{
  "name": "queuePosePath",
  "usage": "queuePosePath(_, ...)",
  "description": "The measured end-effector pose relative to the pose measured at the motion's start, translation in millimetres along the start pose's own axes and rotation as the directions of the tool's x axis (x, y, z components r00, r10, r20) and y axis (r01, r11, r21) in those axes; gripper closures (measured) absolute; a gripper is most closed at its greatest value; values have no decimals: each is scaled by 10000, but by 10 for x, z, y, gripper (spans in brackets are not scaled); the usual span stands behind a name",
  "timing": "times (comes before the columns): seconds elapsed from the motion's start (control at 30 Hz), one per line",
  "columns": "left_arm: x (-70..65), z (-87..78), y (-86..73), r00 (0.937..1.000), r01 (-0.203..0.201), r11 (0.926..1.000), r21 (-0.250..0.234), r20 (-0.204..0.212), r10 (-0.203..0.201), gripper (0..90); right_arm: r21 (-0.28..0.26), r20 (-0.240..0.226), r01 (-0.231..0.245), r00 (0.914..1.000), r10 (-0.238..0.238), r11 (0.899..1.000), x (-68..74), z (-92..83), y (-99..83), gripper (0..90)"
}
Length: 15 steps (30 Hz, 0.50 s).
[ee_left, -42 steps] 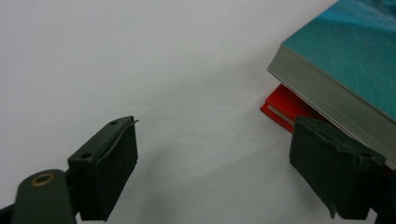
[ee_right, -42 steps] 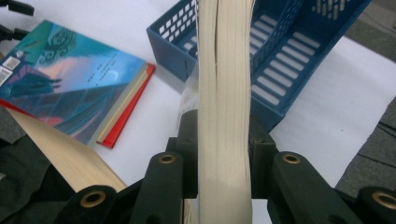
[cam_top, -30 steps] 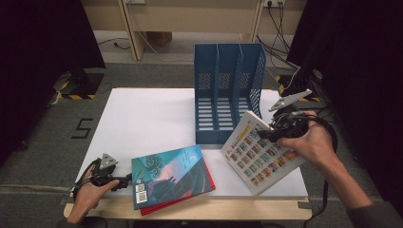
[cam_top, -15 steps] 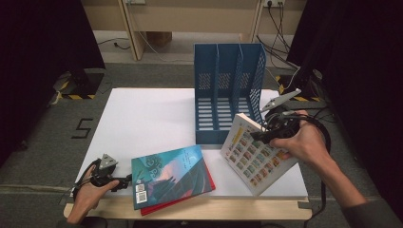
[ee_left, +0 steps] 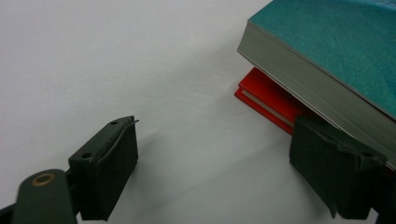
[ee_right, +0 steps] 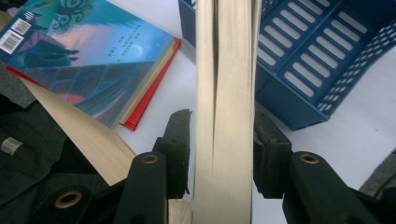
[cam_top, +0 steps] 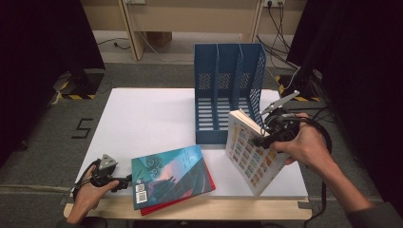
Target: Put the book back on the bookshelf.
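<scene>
A patterned book (cam_top: 249, 152) is stood on edge just right of the blue file rack (cam_top: 228, 90), apparently for filing, the right gripper (ee_right: 222, 154) jaws having just been easing apart around it, while the left gripper (ee_left: 215, 172) jaws are held apart, idle.

red book (cam_top: 209, 183) mostly hidden under teal book (cam_top: 168, 173)
</scene>
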<state>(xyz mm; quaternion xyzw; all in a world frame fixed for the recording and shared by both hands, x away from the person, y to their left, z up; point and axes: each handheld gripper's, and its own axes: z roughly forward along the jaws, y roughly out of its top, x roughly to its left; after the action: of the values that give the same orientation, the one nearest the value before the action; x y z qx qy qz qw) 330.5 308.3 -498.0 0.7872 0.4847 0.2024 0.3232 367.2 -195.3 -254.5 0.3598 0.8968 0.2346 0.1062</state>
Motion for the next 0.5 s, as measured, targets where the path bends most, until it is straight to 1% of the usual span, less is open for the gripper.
queuePosePath(0.17,13,4,-4,10000,45,10000,-2,63,-45,147,14,182,-129,9998,129,9999,3,-46,-72,627)
queuePosePath(0.23,22,8,-9,9998,139,9999,-27,135,-138,145,1,212,-323,9993,322,9995,0,-59,-100,610)
queuePosePath(0.27,23,8,-8,9998,120,9999,-15,136,-120,143,46,205,-497,9986,496,9988,3,-68,-115,597)
queuePosePath(0.3,21,9,-5,9999,77,10000,-14,107,-77,140,76,216,-527,9984,525,9986,3,-74,-124,591)
queuePosePath(0.4,19,15,3,10000,9,10000,2,68,-9,132,343,315,-607,9977,597,9976,13,-97,-159,569)
queuePosePath(0.43,20,16,3,10000,13,10000,2,70,-13,129,514,244,-717,9972,705,9961,16,-97,-209,567)
queuePosePath(0.5,24,20,1,9999,74,10000,-10,97,-74,128,596,246,-727,9971,714,9956,21,-89,-239,567)
